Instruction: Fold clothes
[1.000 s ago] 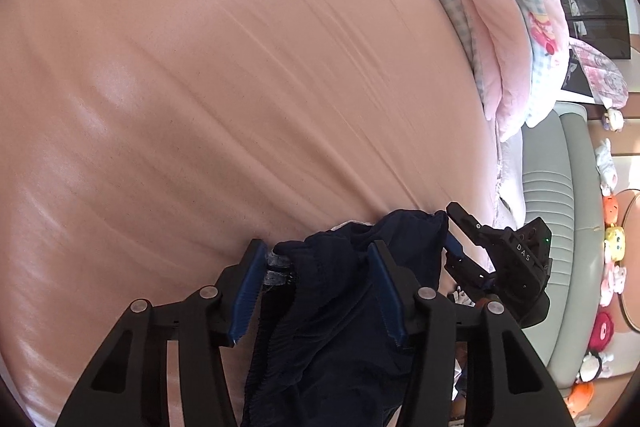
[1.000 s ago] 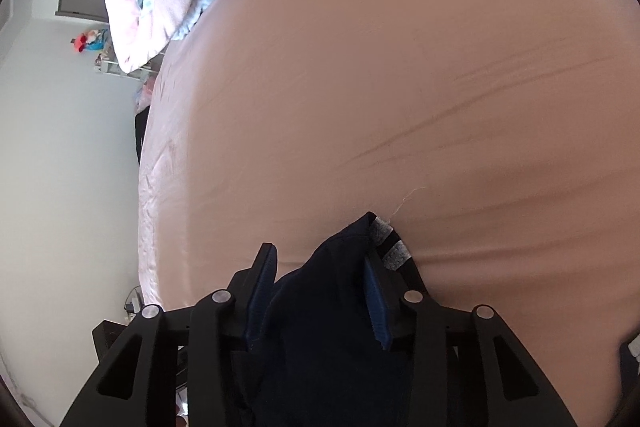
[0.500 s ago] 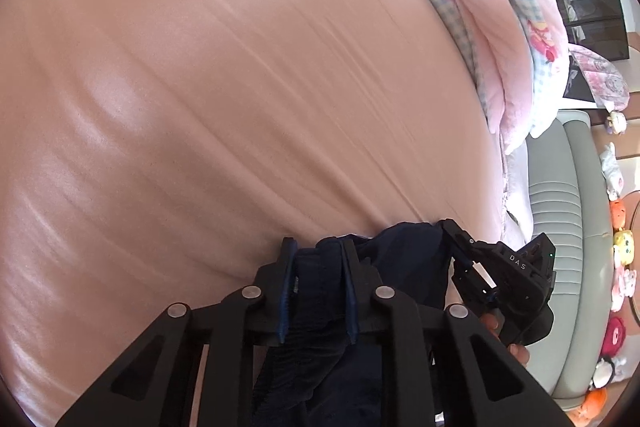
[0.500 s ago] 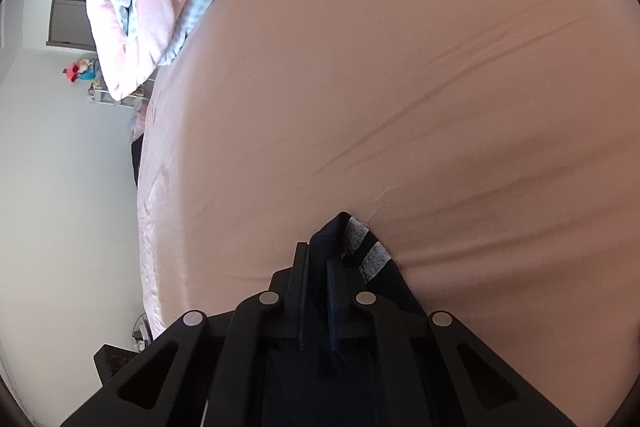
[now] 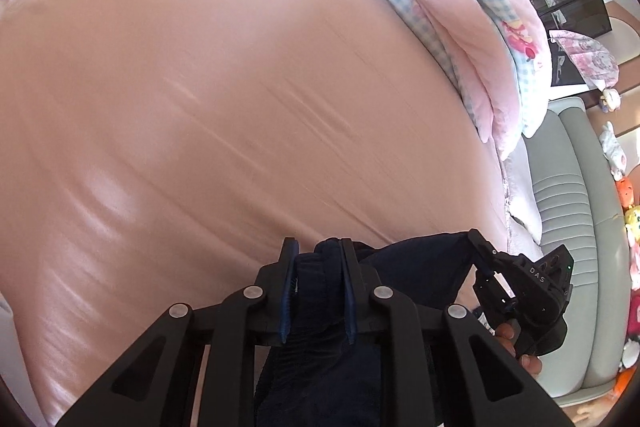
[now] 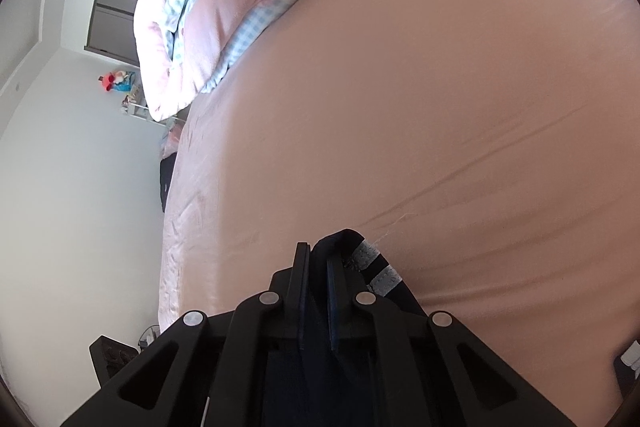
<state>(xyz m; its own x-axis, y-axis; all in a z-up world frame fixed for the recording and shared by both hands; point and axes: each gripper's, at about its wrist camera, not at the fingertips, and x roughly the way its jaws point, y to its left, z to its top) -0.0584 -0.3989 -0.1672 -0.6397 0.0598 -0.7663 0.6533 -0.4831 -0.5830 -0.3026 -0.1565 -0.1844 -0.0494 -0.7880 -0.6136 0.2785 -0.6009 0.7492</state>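
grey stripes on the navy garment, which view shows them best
The right wrist view: two grey stripes lie in plain sight on the navy garment, beside the shut right tongs. The left wrist view shows only dark folds in the left tongs; no stripes appear.

From my feed, a wide bed with a smooth peach-pink sheet [image 5: 224, 99] fills most of both views, lit brightly enough to show glossy streaks. A pink duvet with a blue gingham edge [image 5: 460, 7] is bunched along its far side. Beyond it I see a grey padded headboard [image 5: 568, 211] and a row of plush toys [image 5: 628, 195] against the wall. In the right view, a plain white wall [image 6: 80, 167] meets a dark grey cabinet [image 6: 112, 23], with a red toy [image 6: 114, 79] below it
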